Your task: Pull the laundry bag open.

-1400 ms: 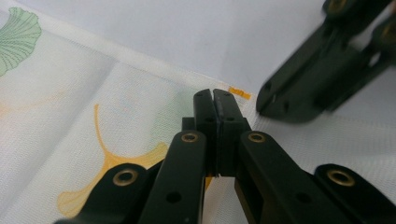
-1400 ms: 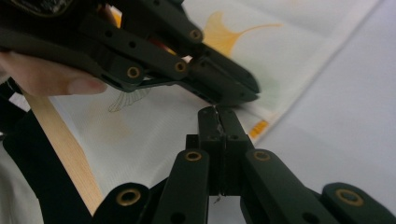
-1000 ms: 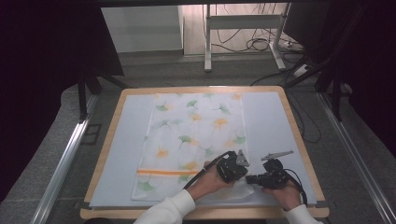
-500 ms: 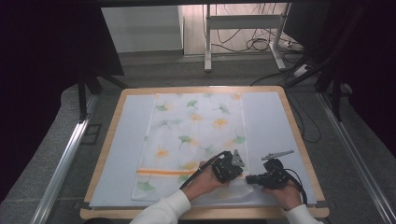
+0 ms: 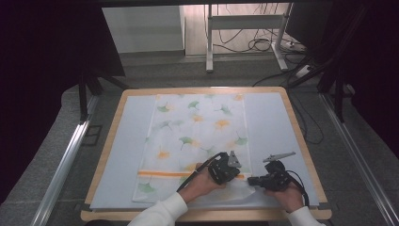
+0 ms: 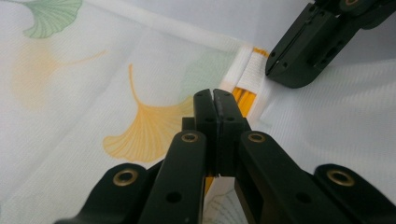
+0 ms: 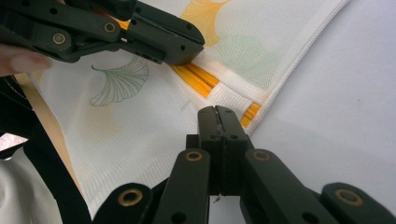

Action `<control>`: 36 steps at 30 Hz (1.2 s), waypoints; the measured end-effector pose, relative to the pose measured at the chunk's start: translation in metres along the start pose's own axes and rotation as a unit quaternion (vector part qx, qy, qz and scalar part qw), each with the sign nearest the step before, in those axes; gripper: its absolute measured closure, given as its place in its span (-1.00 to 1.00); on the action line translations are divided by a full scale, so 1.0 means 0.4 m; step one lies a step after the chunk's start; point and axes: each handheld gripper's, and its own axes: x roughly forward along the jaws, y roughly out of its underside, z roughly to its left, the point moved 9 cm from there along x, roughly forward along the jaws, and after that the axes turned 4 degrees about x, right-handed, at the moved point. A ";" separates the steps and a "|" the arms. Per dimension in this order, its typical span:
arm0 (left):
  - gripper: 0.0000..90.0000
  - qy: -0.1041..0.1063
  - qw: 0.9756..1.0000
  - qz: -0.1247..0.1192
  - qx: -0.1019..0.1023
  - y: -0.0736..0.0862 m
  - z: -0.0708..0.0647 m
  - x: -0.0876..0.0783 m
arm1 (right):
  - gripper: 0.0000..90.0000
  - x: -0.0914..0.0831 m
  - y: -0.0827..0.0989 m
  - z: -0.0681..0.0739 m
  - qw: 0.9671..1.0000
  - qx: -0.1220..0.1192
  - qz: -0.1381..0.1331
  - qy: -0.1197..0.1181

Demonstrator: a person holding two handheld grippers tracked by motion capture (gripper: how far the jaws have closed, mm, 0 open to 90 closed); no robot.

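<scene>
Judging from its look, the cloth (image 5: 197, 141) you are working with is thin, light and very soft: a white woven towel with green and orange ginkgo leaves, lying flat on the pale mat of the table (image 5: 301, 136), with its long side running away from you. It will not keep any shape when you lift it, so it will hang and fold under its own small weight, and 1 layer can slide over another. It is not fragile, but the fine weave may wrinkle if you drag it. Your left tool (image 6: 215, 100) is clenched with nothing between the jaws, and its tips rest on or just above the cloth, near the orange stripe (image 6: 243, 98). Your right tool (image 7: 218, 116) is also clenched and empty, with its tips just beside the hemmed edge where the orange stripe meets the border (image 7: 233, 100). In the high view both tools sit near the cloth's corner that is close to you, on your right. I think the best place to take hold is the thicker hem at this corner and along the near edge, because the doubled fabric gives the pads more to bite. You must open the jaws first, then pinch only the layer you want.
</scene>
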 end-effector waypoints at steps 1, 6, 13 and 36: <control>1.00 0.000 1.000 -0.001 -0.002 0.001 0.001 -0.001 | 1.00 0.000 0.000 0.000 1.000 0.000 0.000 0.000; 1.00 -0.002 1.000 0.002 -0.007 0.014 0.010 -0.010 | 1.00 0.000 0.000 0.000 1.000 0.000 -0.001 -0.002; 1.00 -0.012 1.000 0.006 -0.002 0.033 0.019 -0.025 | 1.00 0.000 0.000 -0.001 1.000 -0.001 -0.001 -0.003; 1.00 -0.010 0.999 0.000 -0.033 0.097 0.052 -0.070 | 1.00 0.000 0.000 -0.001 1.000 -0.004 -0.001 -0.005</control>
